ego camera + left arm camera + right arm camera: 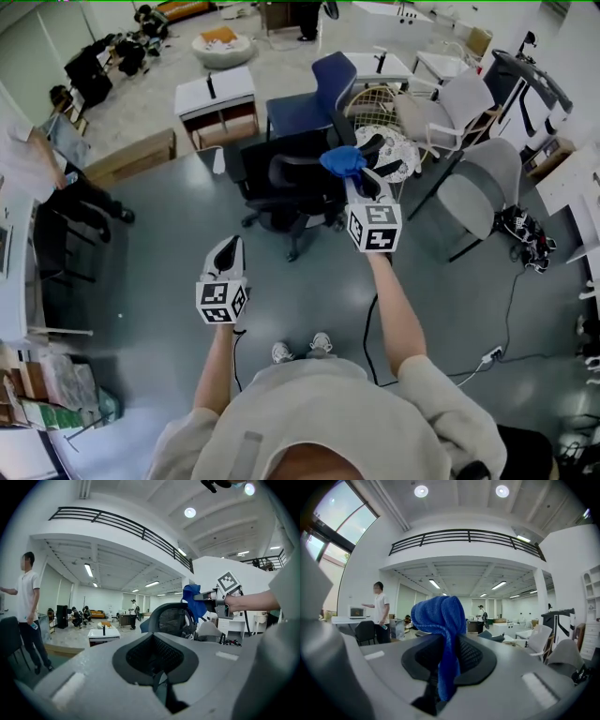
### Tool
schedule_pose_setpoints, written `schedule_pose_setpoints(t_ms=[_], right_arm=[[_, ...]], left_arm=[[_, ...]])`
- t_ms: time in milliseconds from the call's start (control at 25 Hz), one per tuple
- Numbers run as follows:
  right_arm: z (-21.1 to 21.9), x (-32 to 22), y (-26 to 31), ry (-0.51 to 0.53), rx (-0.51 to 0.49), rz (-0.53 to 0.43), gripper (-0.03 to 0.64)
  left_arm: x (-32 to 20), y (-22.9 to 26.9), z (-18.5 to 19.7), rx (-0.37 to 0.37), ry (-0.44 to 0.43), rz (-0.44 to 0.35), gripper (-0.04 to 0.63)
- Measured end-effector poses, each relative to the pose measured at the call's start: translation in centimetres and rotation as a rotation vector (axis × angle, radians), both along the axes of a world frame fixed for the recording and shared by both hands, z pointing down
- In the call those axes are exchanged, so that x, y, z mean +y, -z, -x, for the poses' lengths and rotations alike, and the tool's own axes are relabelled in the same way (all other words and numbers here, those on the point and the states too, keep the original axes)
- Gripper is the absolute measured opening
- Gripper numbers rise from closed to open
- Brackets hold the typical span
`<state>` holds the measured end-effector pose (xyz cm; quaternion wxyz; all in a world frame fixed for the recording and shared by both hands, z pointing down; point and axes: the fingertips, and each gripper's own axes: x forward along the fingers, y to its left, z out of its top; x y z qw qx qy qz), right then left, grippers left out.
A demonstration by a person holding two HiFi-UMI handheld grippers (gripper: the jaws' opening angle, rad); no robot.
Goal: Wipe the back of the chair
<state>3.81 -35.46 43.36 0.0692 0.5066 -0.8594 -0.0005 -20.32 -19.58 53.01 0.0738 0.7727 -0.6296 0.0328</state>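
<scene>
A black mesh office chair (291, 183) stands on the grey floor ahead of me, its back (171, 618) turned toward me in the left gripper view. My right gripper (354, 173) is raised just above the top of the chair back and is shut on a blue cloth (343, 161). In the right gripper view the cloth (443, 620) bunches over the jaws and hangs down between them. My left gripper (228, 246) is held lower and nearer to me, left of the chair. Its jaws are together with nothing between them, clear of the chair.
Behind the black chair are a blue chair (314, 94), a round wire stool (389, 145) and two grey chairs (478, 183). Low white tables (216, 94) stand farther back. A person (28, 602) stands at the left. Cables (511, 300) trail on the floor at right.
</scene>
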Motion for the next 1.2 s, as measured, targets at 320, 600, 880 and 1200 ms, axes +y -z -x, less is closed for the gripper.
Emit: schedule_pose_setpoints(t_ms=[320,600,880,1200], right_arm=[[8.1,2.9,-1.8,0.141,-0.022,0.042,0.069],[9.8,2.6,-3.9,0.18,-0.012,0.083,0.069],[6.9,0.7,-4.3,0.139,-0.005,0.114,0.069],[2.7,-1.0,-5.6,0.077,0.014,0.131,0.069]], left_arm=[[1.2,0.0,1.2,-0.001,0.036,0.007,0.005],[1.9,-0.7,2.2,-0.004,0.071,0.021,0.005],[0.9,-0.5,1.6,-0.011,0.069,0.024,0.005],[-0.5,-0.4,-0.6,-0.017,0.036,0.024,0.005]])
